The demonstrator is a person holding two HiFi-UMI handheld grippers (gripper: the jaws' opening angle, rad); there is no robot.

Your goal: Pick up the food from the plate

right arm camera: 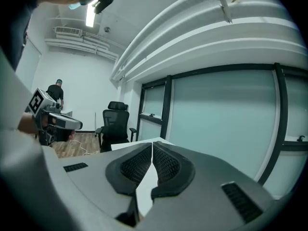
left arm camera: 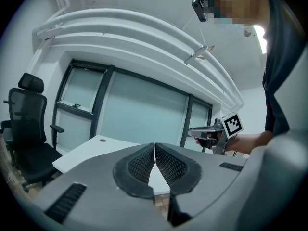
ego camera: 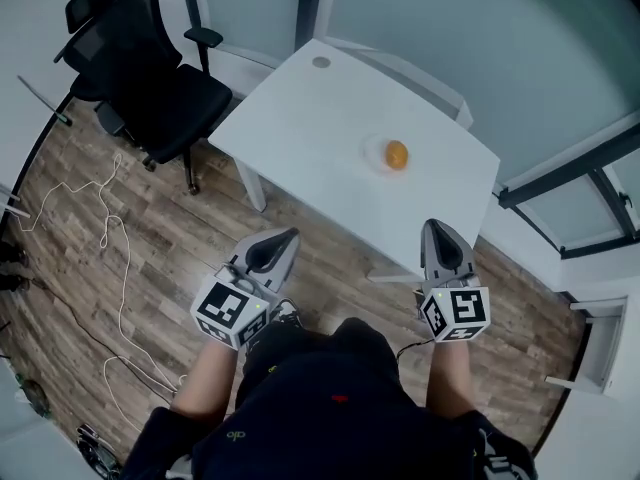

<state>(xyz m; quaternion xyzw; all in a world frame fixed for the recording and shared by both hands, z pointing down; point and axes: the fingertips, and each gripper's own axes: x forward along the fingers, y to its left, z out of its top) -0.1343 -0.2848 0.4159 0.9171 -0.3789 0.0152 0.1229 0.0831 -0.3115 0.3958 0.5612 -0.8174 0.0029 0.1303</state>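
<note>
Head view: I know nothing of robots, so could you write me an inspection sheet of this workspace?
Surface: white table, level.
Job's things: orange food on a small plate, untouched.
Clutter: one small round cap near the table's far corner.
Grippers: left claw and right claw, both shut, holding nothing, short of the plate.
Cables: white cable loose on the floor.
Surroundings: black office chair, wood floor, frosted glass walls.

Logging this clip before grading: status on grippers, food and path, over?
Left gripper and right gripper shut, empty, short of the plate. Orange food on it, untouched, on white table. Nothing between.
</note>
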